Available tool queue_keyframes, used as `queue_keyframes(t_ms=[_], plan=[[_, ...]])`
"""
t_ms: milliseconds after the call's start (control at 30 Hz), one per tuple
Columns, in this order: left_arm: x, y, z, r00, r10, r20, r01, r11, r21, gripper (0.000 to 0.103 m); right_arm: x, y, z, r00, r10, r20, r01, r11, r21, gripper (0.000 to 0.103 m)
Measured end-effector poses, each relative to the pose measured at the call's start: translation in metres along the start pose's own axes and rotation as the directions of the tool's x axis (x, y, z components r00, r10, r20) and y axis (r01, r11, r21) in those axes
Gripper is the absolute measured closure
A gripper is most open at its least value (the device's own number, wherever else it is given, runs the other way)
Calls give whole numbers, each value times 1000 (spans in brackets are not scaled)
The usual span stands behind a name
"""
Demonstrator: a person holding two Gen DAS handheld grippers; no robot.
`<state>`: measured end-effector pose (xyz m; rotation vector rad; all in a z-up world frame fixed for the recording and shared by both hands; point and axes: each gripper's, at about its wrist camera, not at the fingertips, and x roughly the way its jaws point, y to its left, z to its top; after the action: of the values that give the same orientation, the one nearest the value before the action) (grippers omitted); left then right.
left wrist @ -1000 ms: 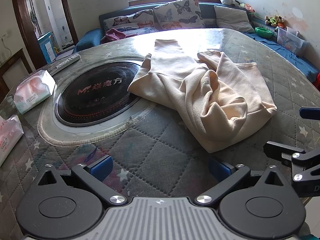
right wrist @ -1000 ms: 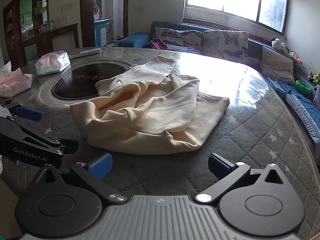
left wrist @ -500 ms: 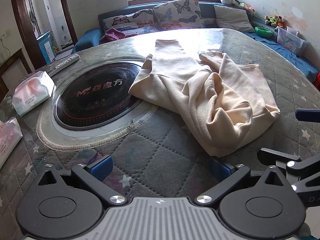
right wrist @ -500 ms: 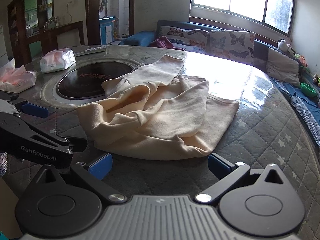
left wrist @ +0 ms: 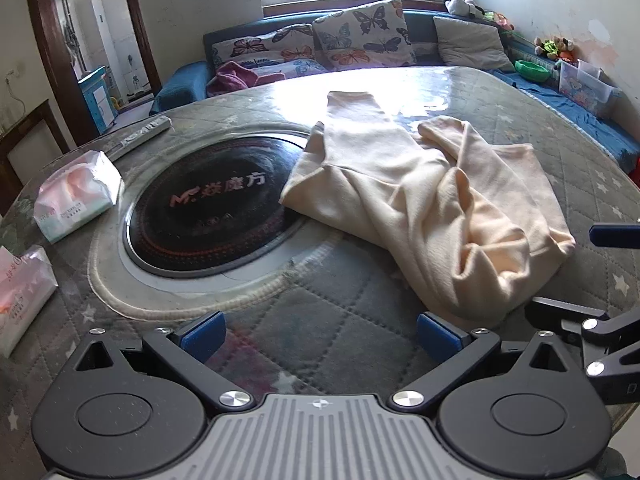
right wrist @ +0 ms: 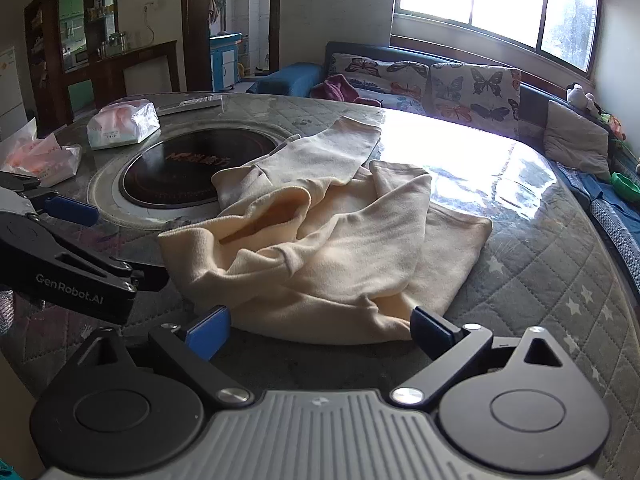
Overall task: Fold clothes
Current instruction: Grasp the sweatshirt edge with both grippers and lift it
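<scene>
At the bottom of the right wrist view, the right gripper (right wrist: 320,330) has its blue pads apart and closing, the near hem of the cream garment (right wrist: 320,248) lying just beyond and between them, not yet pinched. In the left wrist view, the left gripper (left wrist: 320,334) also stands with its pads apart over bare quilted table cover (left wrist: 320,320), the garment's near corner close to its right pad.

The garment lies crumpled at mid-frame on the round table, one sleeve stretched toward the upper middle and part of it overlapping the dark inset hob (left wrist: 212,216).

The step in hand looks like taking hold of the near edge. It would go best if each gripper pinches only a single layer at the hem, well apart, so the heap can be lifted and spread flat before any fold.

The bunched folds hide the second sleeve and the neckline, so the garment's orientation is hard to read. Window glare washes out the table's far side.
</scene>
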<state>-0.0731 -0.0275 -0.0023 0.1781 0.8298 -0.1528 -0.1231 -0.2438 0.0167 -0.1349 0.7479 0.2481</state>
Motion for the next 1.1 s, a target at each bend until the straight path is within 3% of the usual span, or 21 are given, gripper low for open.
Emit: queue_keyframes(t_ms=[333,467,600,767,967,1100], plan=[[-7,31,27,996,61,61,-60,998,-19,0,0,-20,24,999,37,14,-37,999,0,14],[-6,38,47,994,59,93,-56,998,-35,0,4,-39,39,999,45,26,-46,998,38,21],[5,28,71,991,12,130,-10,1000,-16,1,20,-59,55,999,11,35,-13,998,63,28],[29,-1,100,986,-84,143,78,996,51,10,56,-89,72,1000,-1,14,-1,991,136,37],[72,-36,129,976,-203,83,193,974,117,18,98,-112,80,999,28,-18,-24,981,194,48],[96,-52,134,972,-232,37,224,961,160,21,114,-119,81,998,59,-38,-49,976,214,55]])
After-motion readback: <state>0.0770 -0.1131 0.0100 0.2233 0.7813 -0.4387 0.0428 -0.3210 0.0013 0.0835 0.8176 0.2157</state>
